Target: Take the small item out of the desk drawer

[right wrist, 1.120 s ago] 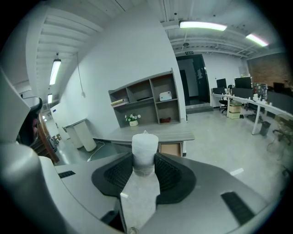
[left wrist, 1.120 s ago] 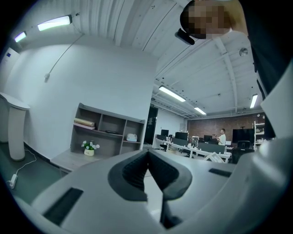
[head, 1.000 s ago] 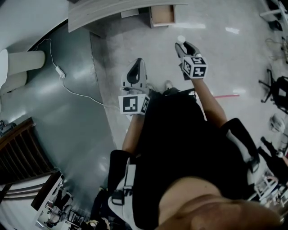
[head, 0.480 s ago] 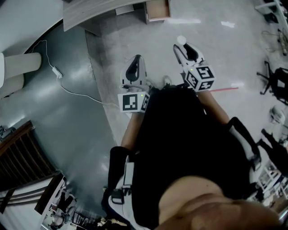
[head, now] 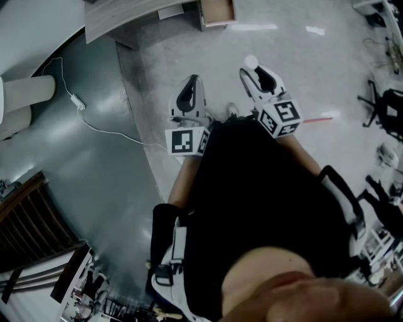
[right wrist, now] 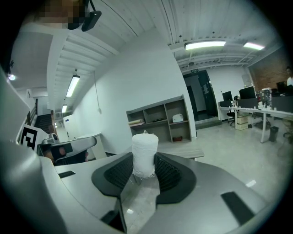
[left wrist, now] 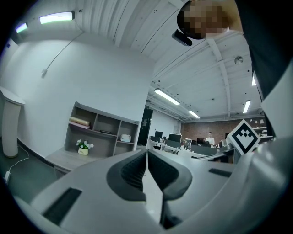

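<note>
In the head view my right gripper [head: 252, 68] is shut on a small white spool of thread [head: 250, 61], held out over the pale floor below the desk [head: 126, 19]. The desk's drawer [head: 217, 12] stands pulled out at the top edge, its wooden inside showing. The right gripper view shows the white spool [right wrist: 145, 154] upright between the two black pads, at my right gripper [right wrist: 144, 168]. My left gripper [head: 191, 88] hangs beside it to the left; in the left gripper view its jaws [left wrist: 146, 157] are pressed together with nothing in them.
A white cable with an adapter [head: 77, 100] trails across the dark floor at left, near a cream cylinder [head: 28, 94]. Office chairs [head: 384, 116] stand at the right. A grey shelf unit [left wrist: 98, 132] lines the wall, and desks with monitors fill the far room [right wrist: 256, 107].
The desk and drawer have slid up toward the top edge of the head view. My right gripper with the spool has drawn a little nearer the body; the left has barely moved.
</note>
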Demonstrator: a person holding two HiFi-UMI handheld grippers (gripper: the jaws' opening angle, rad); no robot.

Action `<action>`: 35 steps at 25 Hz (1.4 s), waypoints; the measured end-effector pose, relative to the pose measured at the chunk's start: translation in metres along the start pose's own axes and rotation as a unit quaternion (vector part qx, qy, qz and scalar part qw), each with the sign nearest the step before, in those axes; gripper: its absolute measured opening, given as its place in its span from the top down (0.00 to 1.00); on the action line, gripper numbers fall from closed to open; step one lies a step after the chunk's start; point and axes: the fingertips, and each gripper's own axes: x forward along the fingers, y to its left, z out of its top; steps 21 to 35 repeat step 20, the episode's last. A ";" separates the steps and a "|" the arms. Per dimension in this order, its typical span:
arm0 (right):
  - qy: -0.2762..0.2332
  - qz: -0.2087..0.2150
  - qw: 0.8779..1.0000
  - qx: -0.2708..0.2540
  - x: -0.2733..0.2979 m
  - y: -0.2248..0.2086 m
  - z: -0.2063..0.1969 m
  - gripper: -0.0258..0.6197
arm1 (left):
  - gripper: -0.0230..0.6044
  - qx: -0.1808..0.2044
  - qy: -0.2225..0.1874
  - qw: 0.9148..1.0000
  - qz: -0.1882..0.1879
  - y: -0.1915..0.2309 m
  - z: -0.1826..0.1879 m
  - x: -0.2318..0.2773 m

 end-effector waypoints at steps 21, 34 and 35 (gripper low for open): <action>0.002 0.008 1.000 -0.009 -0.012 0.032 -0.006 0.73 | 0.97 -0.005 0.012 1.000 -0.010 0.003 -0.012 -0.022; 0.002 0.008 1.000 -0.009 -0.012 0.032 -0.006 0.73 | 0.97 -0.005 0.012 1.000 -0.010 0.003 -0.012 -0.022; 0.002 0.008 1.000 -0.009 -0.012 0.032 -0.006 0.73 | 0.97 -0.005 0.012 1.000 -0.010 0.003 -0.012 -0.022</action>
